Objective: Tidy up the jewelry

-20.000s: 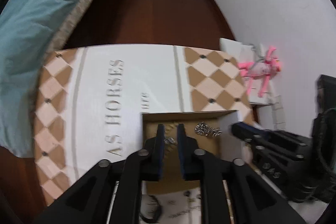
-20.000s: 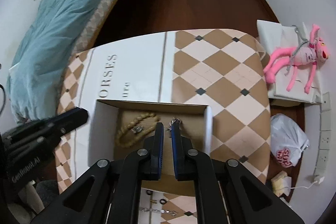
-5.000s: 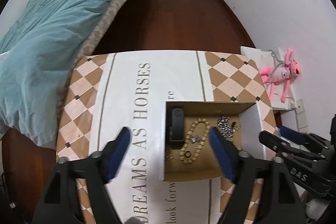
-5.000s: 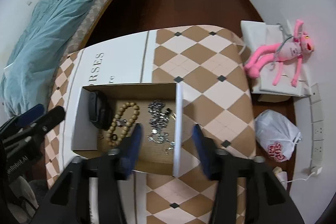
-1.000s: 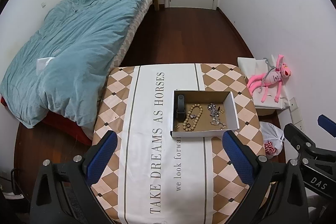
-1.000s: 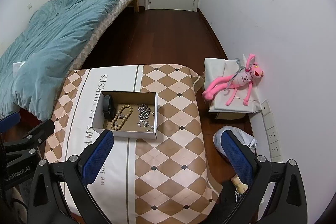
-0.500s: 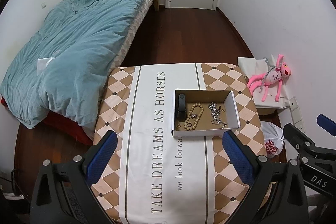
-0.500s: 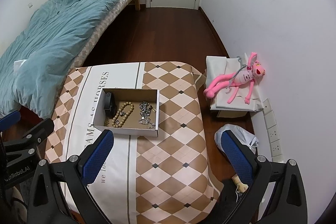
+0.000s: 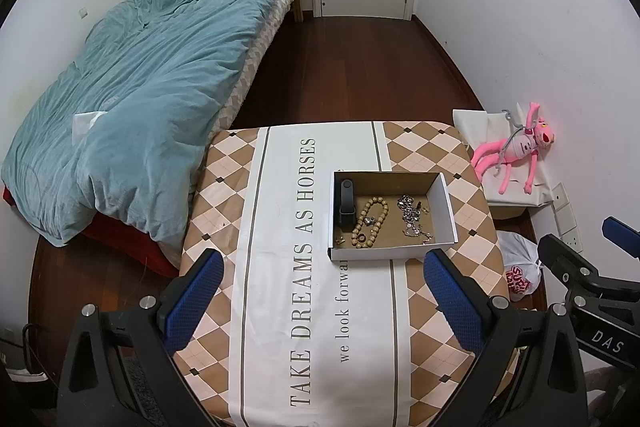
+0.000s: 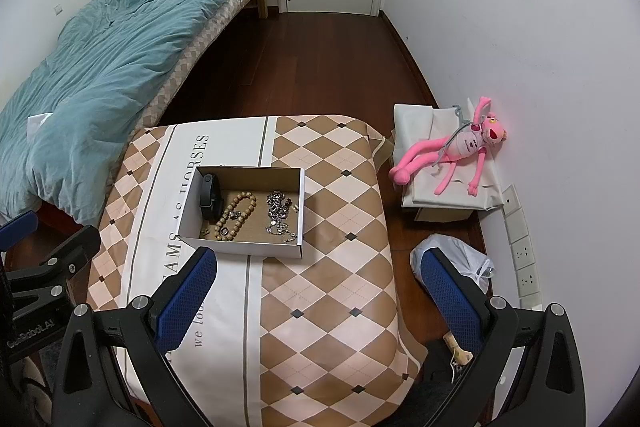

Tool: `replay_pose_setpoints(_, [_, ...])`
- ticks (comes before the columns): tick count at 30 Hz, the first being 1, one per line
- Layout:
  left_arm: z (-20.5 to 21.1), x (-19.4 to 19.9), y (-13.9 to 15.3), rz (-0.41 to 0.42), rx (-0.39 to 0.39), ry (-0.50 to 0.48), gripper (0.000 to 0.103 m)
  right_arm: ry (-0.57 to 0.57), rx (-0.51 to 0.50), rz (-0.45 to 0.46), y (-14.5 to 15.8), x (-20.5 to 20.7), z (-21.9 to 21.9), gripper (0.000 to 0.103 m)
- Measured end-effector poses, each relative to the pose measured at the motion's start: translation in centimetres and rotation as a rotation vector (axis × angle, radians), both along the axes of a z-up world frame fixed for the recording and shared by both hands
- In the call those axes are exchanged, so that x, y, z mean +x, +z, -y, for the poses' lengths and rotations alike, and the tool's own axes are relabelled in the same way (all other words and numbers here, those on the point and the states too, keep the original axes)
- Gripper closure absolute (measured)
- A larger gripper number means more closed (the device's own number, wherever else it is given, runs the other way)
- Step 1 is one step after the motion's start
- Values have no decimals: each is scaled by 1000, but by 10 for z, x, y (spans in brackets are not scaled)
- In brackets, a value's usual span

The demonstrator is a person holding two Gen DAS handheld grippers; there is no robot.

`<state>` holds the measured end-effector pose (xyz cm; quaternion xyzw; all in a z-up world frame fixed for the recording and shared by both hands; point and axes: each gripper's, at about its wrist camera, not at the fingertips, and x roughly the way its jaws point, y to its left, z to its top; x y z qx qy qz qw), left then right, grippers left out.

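Observation:
A shallow white cardboard box [image 9: 446, 205] [image 10: 188, 211] sits on the table with a brown liner. Inside lie a black watch band [image 9: 347, 203] [image 10: 209, 196] at the left, a wooden bead bracelet [image 9: 370, 221] [image 10: 236, 213] in the middle and a tangle of silver chains [image 9: 412, 219] [image 10: 279, 215] at the right. My left gripper [image 9: 324, 303] hangs open high above the table's near half, nothing between its blue pads. My right gripper [image 10: 316, 297] is open too, held high over the table's right side. Both are well clear of the box.
The table wears a checkered cloth [image 9: 224, 195] with a white lettered runner. A bed with a teal duvet [image 9: 140, 99] lies to the left. A pink plush toy [image 9: 516, 155] rests on a box by the right wall, a plastic bag [image 10: 460, 263] on the wood floor below.
Over the last second both grippers drifted slightly higher and back, staying wide open. Five seconds ago they hovered close over the box; twenty seconds ago each was shut inside it on jewelry.

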<state>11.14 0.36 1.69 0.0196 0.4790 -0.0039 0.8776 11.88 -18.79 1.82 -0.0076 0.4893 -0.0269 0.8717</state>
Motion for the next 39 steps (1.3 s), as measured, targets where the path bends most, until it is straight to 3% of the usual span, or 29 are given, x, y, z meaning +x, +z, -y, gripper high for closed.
replay_pose_setpoints(39, [-1,-2,-4,-6,3,-3,1,-1,4,-10,-2,0,2,0])
